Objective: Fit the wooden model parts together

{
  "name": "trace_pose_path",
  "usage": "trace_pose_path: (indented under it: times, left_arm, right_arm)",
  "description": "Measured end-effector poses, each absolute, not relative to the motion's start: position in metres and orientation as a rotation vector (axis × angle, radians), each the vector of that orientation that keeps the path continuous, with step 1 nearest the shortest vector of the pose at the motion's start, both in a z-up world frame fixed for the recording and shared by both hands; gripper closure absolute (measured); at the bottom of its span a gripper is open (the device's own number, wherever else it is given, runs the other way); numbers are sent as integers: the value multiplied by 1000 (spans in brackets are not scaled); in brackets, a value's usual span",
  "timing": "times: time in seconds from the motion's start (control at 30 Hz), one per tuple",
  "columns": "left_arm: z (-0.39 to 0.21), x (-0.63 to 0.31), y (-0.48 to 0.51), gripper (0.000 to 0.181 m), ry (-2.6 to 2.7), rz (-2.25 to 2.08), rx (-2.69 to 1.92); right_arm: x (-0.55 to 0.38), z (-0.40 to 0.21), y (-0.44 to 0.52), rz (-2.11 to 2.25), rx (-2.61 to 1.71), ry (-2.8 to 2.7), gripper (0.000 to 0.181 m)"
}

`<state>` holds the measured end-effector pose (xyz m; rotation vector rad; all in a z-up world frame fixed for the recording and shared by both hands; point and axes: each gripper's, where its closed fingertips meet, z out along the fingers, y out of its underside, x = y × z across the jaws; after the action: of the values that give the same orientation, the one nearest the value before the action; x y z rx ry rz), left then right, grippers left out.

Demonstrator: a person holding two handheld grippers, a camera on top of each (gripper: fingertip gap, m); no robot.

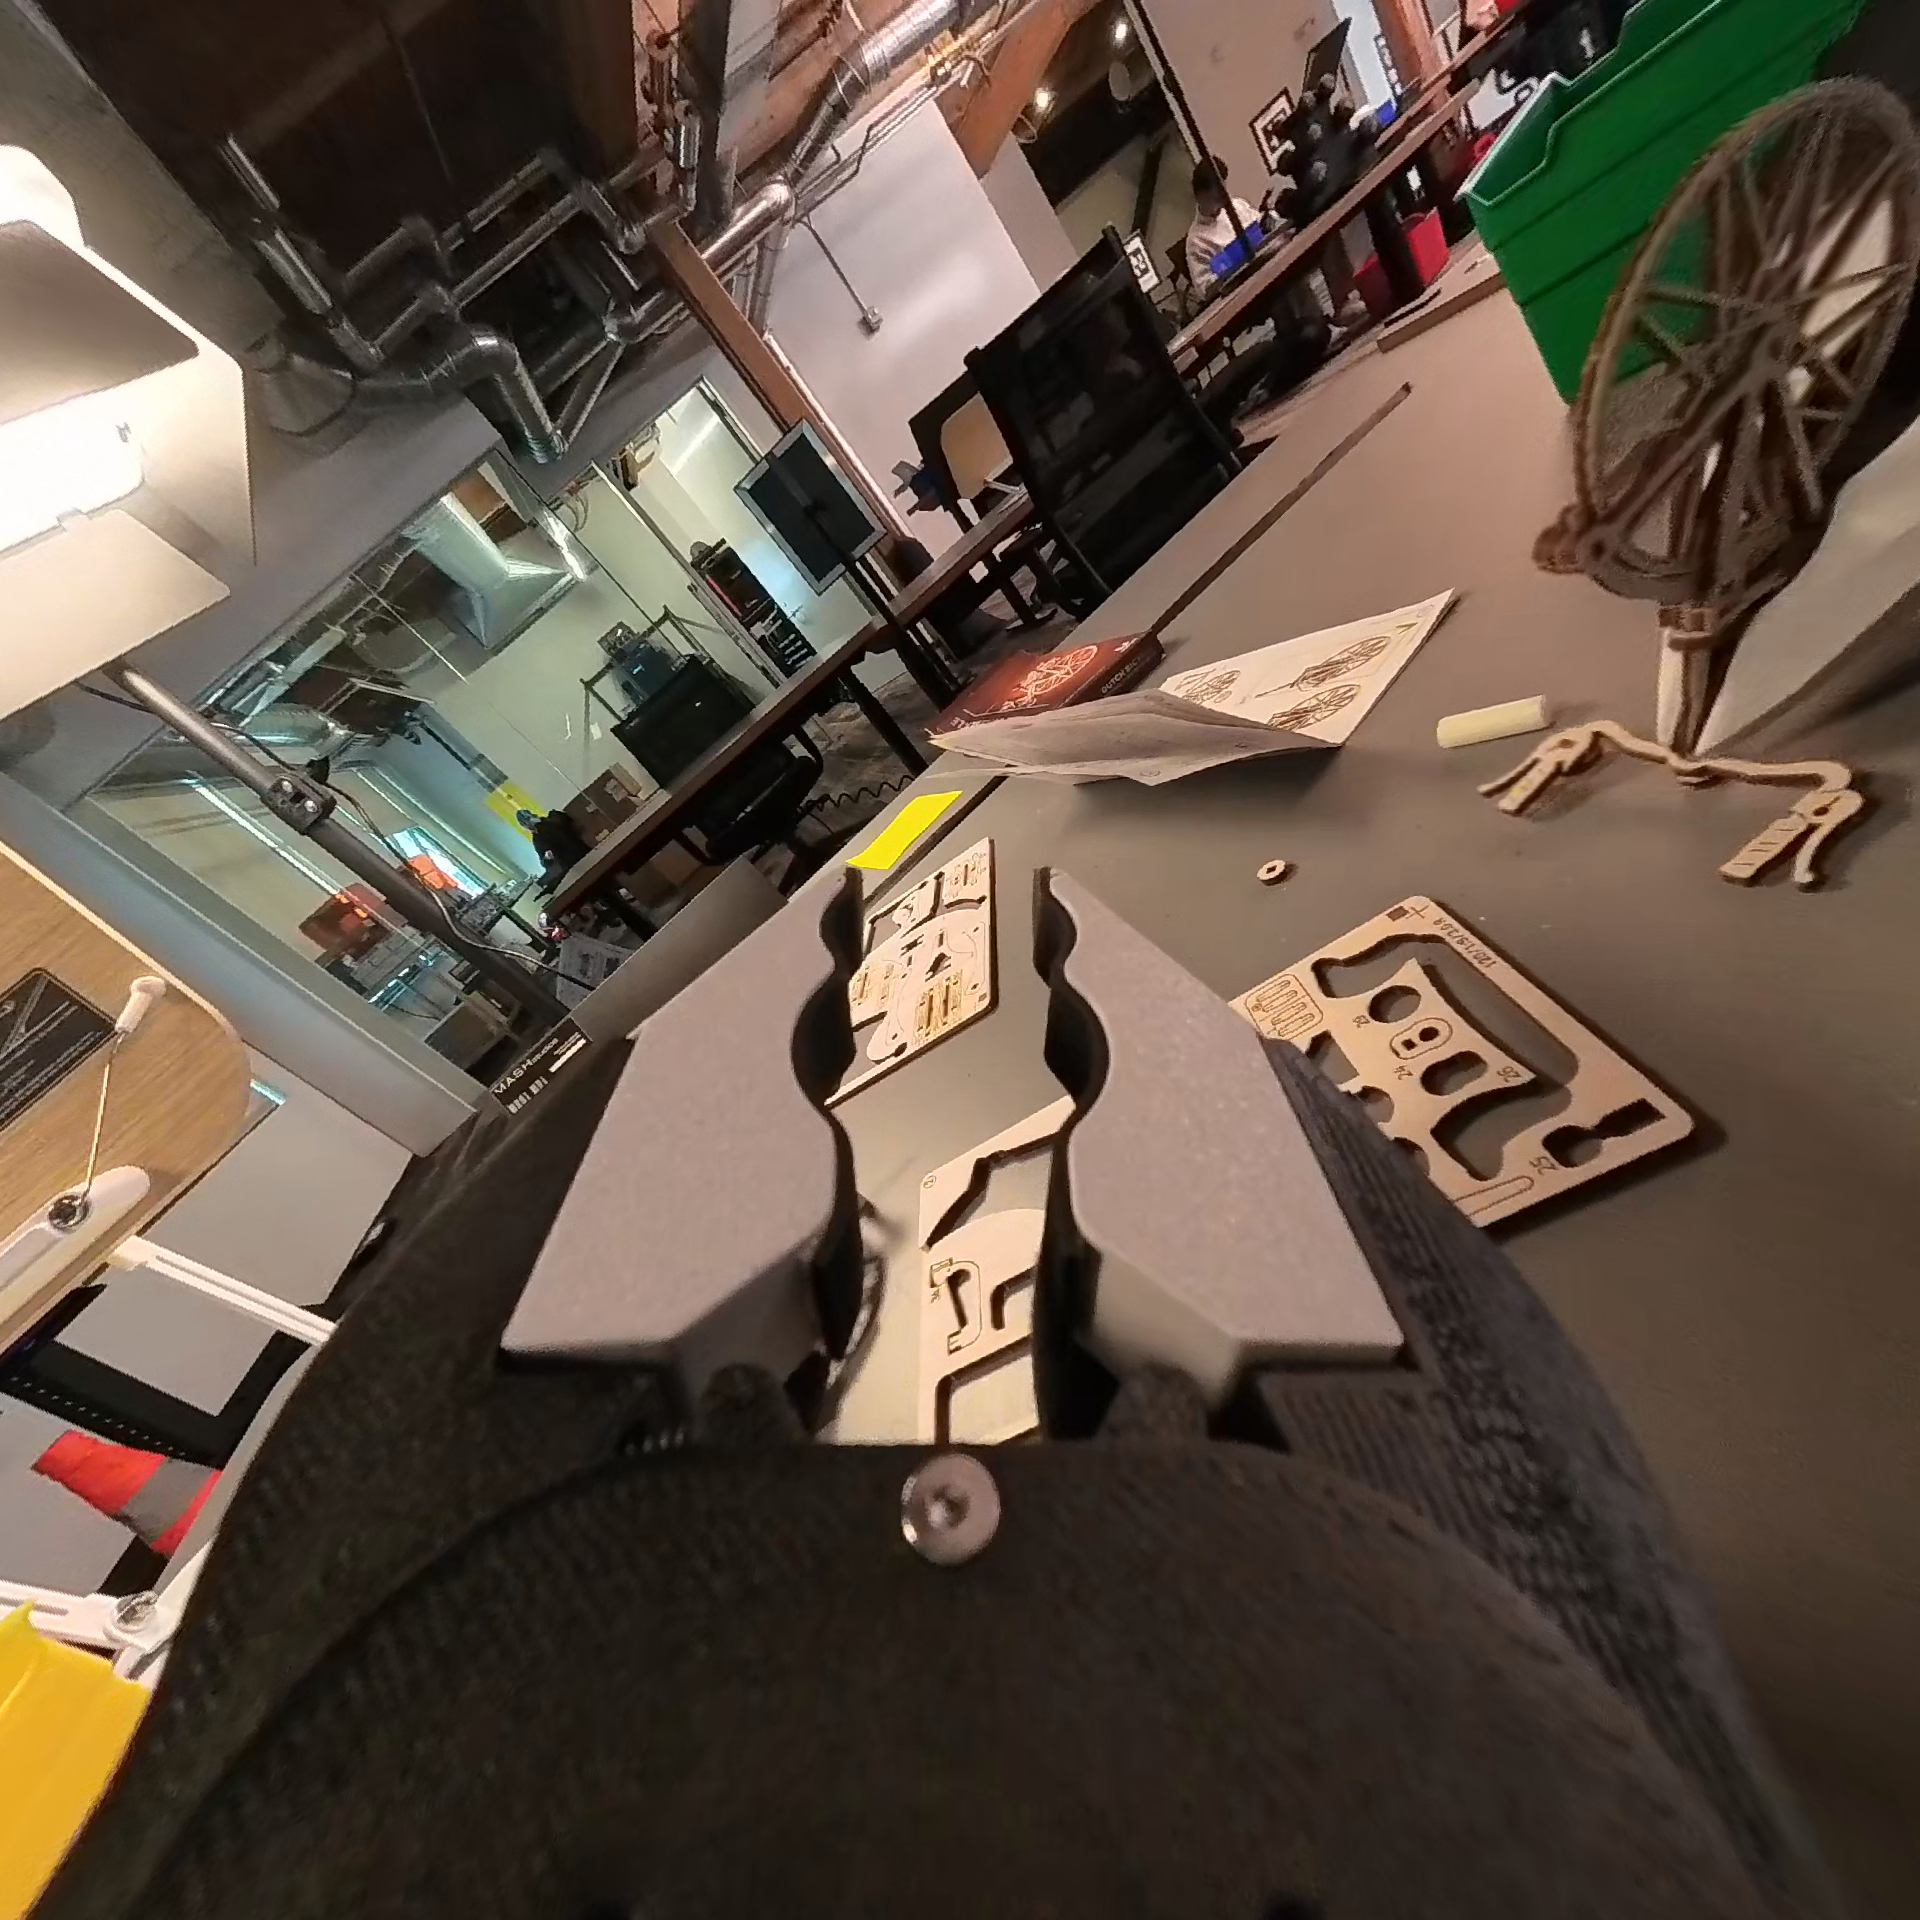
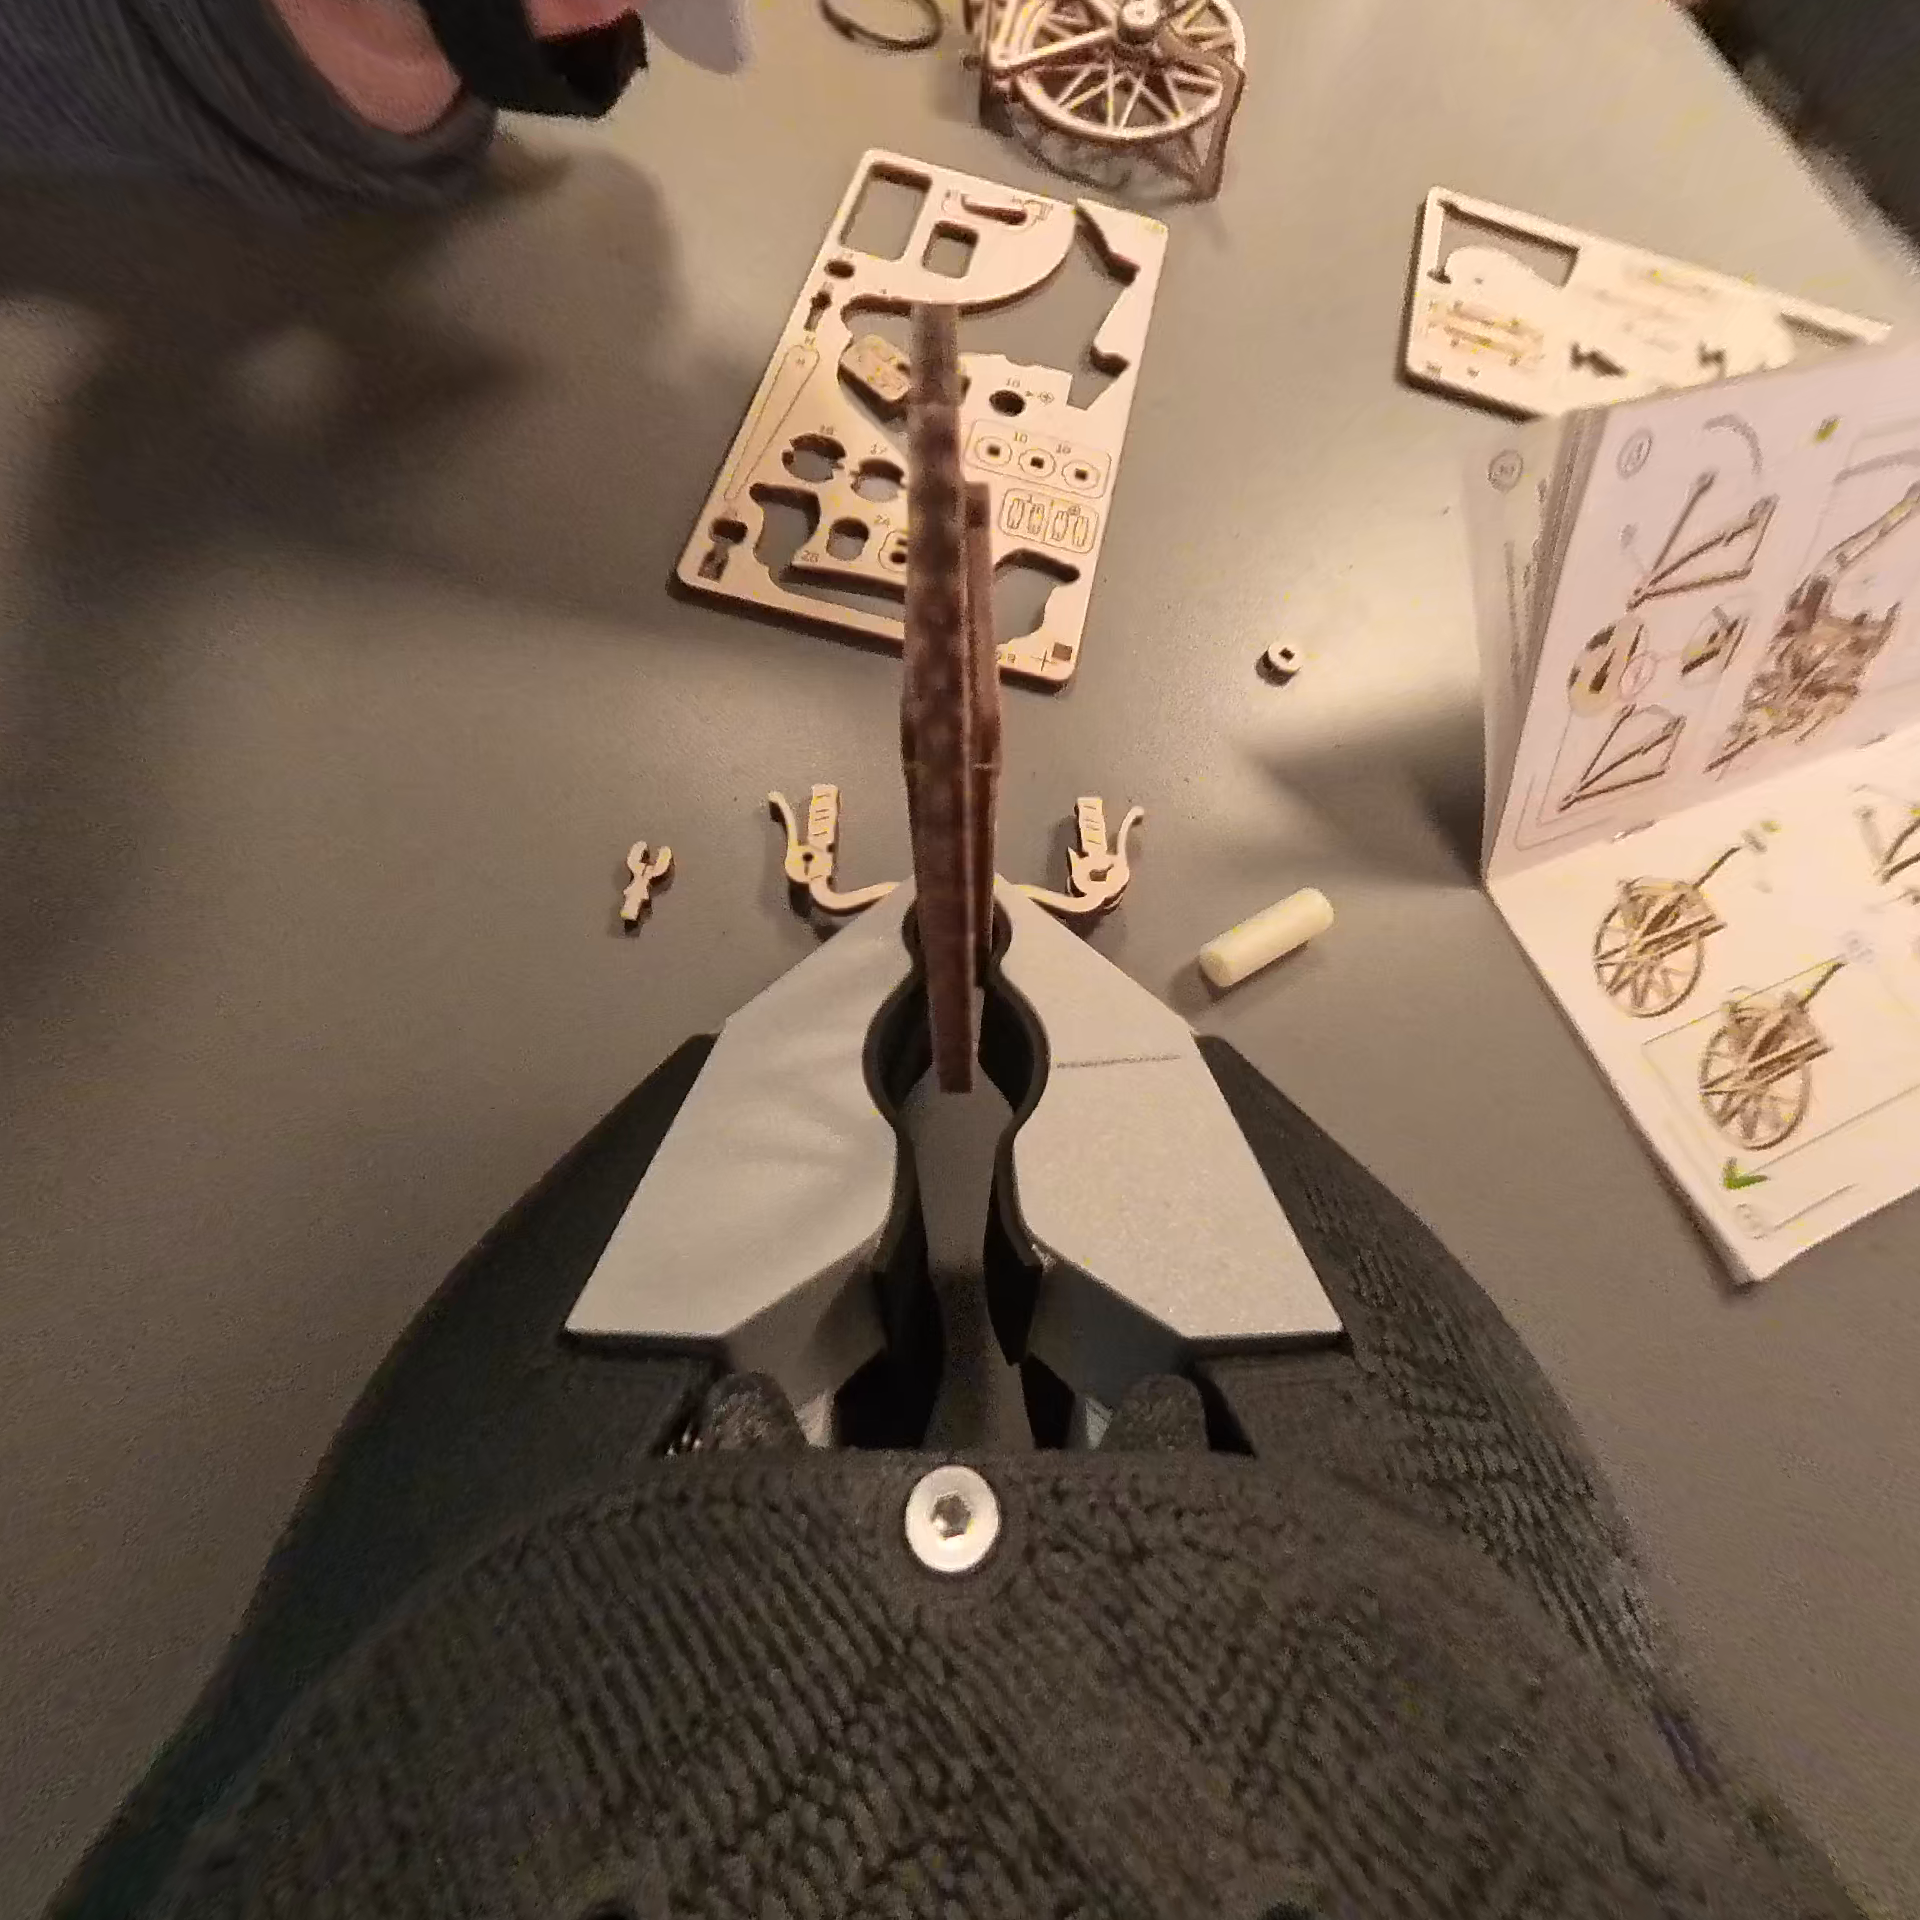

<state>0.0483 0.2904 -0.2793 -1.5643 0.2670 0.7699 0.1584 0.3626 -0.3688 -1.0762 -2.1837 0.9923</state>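
Note:
My right gripper [image 2: 951,925] is shut on a dark wooden spoked wheel [image 2: 940,623], seen edge-on and held upright above the grey table [image 2: 312,831]. The same wheel [image 1: 1745,343] shows at the upper right of the left wrist view. A pale curved handlebar-like part [image 2: 831,894] lies flat just beyond the right fingertips; it also shows in the left wrist view [image 1: 1683,790]. My left gripper [image 1: 951,894] is open and empty, low over punched wooden part sheets [image 1: 925,987]. A second assembled wheel piece [image 2: 1117,83] stands at the far table edge.
A punched sheet [image 2: 925,416], another sheet [image 2: 1558,301], an open instruction booklet [image 2: 1714,727], a cream cylinder [image 2: 1268,951], a small washer [image 2: 1280,660] and a tiny wooden piece [image 2: 646,878] lie around. Green bins [image 1: 1662,156] stand behind. A person's hand [image 2: 416,62] is top left. The tips of one gripper are about 15 cm away from the tips of the other. The tiny wooden piece [image 2: 646,878] sits 6 cm or so from the ends of my right fingers.

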Motion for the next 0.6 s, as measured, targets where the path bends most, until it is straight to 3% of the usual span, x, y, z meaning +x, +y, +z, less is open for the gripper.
trace_pose_path:
  times: [0.13, 0.6]
  left_arm:
    - [-280, 46, 290, 149, 255, 771, -1569]
    - [-281, 45, 290, 150, 250, 745, -1578]
  right_arm:
    - [158, -368, 364, 1168, -1241, -2202, 180]
    - [159, -350, 366, 1366, -1126, -2196, 181]
